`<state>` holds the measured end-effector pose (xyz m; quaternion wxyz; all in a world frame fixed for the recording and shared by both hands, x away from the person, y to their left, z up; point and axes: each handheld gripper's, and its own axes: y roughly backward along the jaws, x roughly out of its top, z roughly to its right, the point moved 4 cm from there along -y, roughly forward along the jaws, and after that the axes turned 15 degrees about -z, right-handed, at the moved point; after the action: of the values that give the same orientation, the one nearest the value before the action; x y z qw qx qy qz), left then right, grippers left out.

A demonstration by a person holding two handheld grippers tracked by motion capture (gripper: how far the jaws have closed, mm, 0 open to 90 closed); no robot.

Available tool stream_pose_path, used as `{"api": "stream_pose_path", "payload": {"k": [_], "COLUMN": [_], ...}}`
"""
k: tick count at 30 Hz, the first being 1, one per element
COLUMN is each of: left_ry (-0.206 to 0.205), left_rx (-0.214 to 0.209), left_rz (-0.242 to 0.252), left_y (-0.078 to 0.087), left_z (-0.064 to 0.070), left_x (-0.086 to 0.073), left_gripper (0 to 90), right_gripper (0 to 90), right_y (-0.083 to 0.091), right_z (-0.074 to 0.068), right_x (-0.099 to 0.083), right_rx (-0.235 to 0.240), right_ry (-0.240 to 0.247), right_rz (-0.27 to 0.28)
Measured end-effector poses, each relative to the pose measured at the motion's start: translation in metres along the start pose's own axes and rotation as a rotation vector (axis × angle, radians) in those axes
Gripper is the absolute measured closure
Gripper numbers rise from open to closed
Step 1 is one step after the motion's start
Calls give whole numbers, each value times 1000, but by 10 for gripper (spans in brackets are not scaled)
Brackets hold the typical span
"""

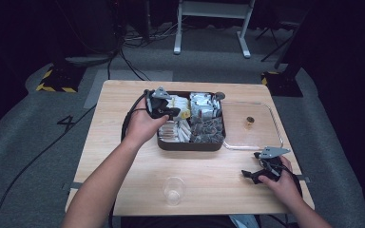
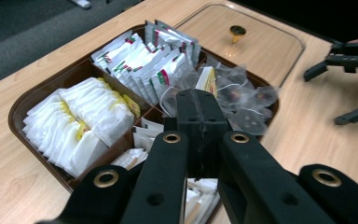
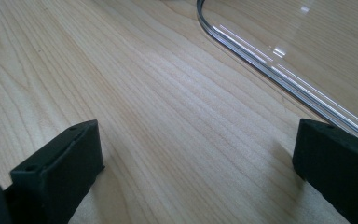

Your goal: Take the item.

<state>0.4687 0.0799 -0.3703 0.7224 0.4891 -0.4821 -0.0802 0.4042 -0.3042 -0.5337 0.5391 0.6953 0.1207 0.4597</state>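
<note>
The left gripper (image 2: pixel 200 135), jaws pressed together and empty, hovers over the brown sachet tray (image 2: pixel 21 109); picking one looks next, needing parted jaws. The right gripper (image 3: pixel 191 158) rests wide on the table (image 3: pixel 135 93), beside the clear lid (image 3: pixel 279 74).

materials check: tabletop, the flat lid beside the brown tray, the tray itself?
Tabletop: light wood or wood-look laminate, matte; fine parallel grain lines show, and which of the two it is I can't settle.
Lid: clear plastic or glass, glossy; the table shows through it and its rim catches bright highlights. It has a small brass-coloured knob.
Tray: dark brown, smooth with a slight sheen, probably moulded plastic.
</note>
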Motion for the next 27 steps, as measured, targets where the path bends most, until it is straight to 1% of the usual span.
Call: {"api": "stream_pose_path", "payload": {"k": [1,2,3,8,9,12,15,17,21,24,27], "left_ry": [-1,-1,6,-1,3,-1,-9,-11,-20,-33,-30], "left_rx": [4,4,-6,-25,-28,-37,-41,-53,-61,-68,-82], "left_rz": [8,8,16,38,49,70,78,87,104,103,116], "left_y": [6,6,9,20,22,29,35,39,45,45,46], "left_z": [6,6,9,23,26,34,43,50,65,76,86], "left_x": [-5,-5,-7,-21,-23,-32,-40,-45,-56,-63,-69], "left_gripper": [900,900,900,900,900,900,900,900,900,900,900], "right_gripper": [15,15,15,15,15,15,15,16,15,15,15], "right_y": [0,0,0,0,0,0,0,0,1,1,1], "right_z": [0,0,0,0,0,0,0,-1,-1,-1,-1], "right_x": [0,0,0,0,0,0,0,0,-1,-1,-1], "right_rx": [0,0,0,0,0,0,0,-6,-8,-8,-8], "right_ry": [0,0,0,0,0,0,0,-7,-12,-13,-13], "right_rz": [0,0,0,0,0,0,0,0,-1,-1,-1]}}
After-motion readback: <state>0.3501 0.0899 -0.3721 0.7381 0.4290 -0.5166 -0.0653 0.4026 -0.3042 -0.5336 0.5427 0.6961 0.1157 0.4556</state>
